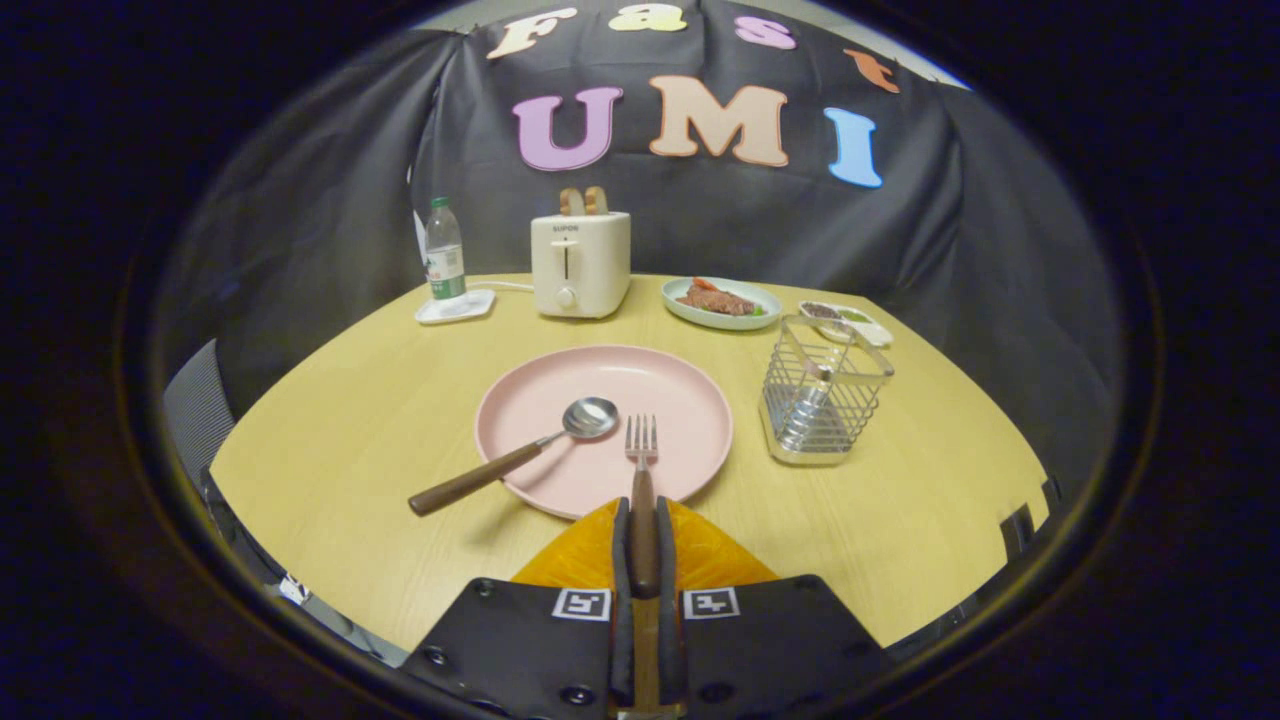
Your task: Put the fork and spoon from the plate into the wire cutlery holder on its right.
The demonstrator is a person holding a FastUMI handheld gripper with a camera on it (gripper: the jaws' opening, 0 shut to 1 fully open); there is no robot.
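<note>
Gripper view: gripper [643, 540] pinching the fork [641, 470] by its handle, tines over the plate [604, 428].
Fork step underway; next, lift toward the cutlery holder [824, 392] at two o'clock. Spoon [520, 456] waits.

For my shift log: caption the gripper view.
Gripper shut on fork handle over pink plate; spoon waits.

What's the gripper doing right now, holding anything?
Gripper: closed on the fork handle, both fingers pressing it; tines lie over the pink plate. Spoon not yet picked.
</note>
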